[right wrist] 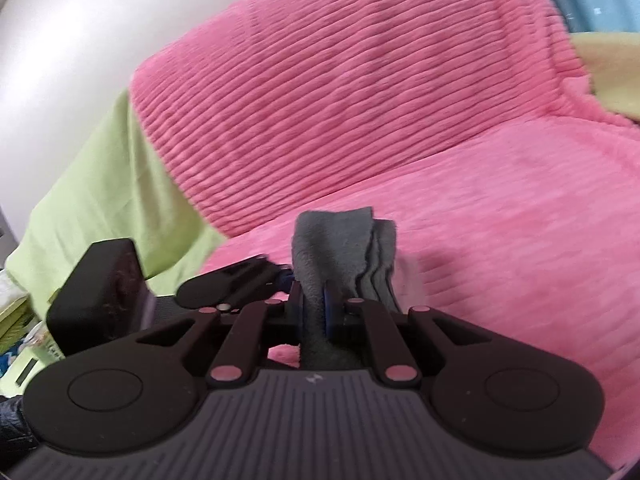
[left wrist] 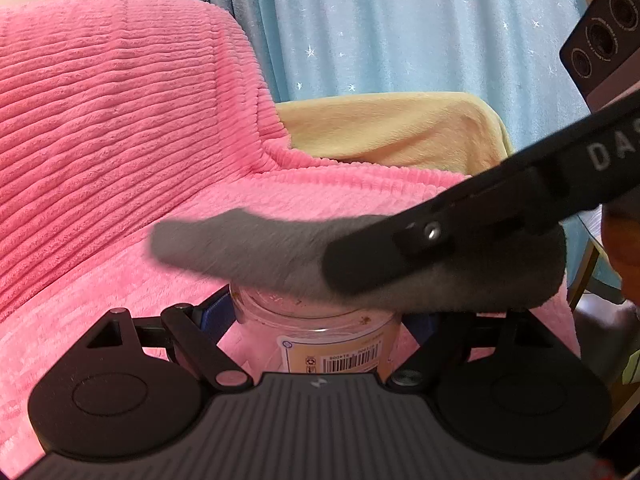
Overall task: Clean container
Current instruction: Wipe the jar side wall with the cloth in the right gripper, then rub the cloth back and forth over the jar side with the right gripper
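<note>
A clear plastic jar [left wrist: 316,328] with a barcode label and brown residue near its rim sits between the blue pads of my left gripper [left wrist: 324,316], which is shut on it. My right gripper [right wrist: 316,312] is shut on a folded grey cloth [right wrist: 340,256]. In the left wrist view the right gripper [left wrist: 460,240] comes in from the right and holds the grey cloth [left wrist: 248,248] across the jar's open mouth, hiding the rim's top. The left gripper's body [right wrist: 224,284] shows at the left of the right wrist view.
A pink ribbed blanket [left wrist: 120,140] covers the sofa under and behind the jar. A yellow blanket [left wrist: 392,128] lies at the back right, a green one [right wrist: 104,184] at the left. Blue curtains [left wrist: 400,28] hang behind. A wooden chair leg [left wrist: 584,276] stands at the right.
</note>
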Tool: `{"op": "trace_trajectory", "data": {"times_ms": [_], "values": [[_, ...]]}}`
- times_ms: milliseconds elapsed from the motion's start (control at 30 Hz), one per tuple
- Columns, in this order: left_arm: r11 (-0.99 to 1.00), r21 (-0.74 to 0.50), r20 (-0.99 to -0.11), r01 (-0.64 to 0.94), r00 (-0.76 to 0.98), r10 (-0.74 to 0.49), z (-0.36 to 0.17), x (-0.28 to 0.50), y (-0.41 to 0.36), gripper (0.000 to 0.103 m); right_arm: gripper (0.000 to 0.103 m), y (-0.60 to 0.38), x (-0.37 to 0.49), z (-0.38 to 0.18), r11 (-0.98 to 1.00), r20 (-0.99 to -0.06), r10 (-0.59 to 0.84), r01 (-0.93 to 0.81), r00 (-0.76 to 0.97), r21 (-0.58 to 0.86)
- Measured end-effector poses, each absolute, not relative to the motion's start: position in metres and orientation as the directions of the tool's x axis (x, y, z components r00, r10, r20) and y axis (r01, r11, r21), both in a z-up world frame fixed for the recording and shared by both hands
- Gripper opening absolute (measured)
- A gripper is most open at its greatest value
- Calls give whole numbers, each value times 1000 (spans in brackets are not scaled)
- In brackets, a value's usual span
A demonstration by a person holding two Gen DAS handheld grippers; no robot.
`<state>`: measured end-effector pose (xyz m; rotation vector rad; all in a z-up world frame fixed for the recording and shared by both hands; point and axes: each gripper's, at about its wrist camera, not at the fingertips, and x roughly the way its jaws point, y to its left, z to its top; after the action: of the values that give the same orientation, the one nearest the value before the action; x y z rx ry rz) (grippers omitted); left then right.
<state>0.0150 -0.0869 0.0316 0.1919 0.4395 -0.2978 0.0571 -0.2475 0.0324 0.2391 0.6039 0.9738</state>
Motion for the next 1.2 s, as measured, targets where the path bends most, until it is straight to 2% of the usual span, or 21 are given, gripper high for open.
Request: {"op": "trace_trajectory", "data": {"times_ms": [200,433,767,1000,1200], "values": [[940,126,-443,318,865,-234,31,15,-89,85,7,-231,74,29,557,-355,829,-704,433,441],[938,126,-441,322,865,-238,31,15,-90,85,7,-234,80,32,676,-380,734,-662,564,324],[940,112,-444,323,862,-243,32,15,-88,85,8,-265,64,31,572,-358,817,-711,452,408],[942,111,-447,318,862,-238,32,16,-87,85,8,-246,68,29,531,-336,845,-727,416,436],[942,114,-444,316,864,-236,32,15,-87,85,7,-226,76,31,617,-353,784,-706,512,347]]}}
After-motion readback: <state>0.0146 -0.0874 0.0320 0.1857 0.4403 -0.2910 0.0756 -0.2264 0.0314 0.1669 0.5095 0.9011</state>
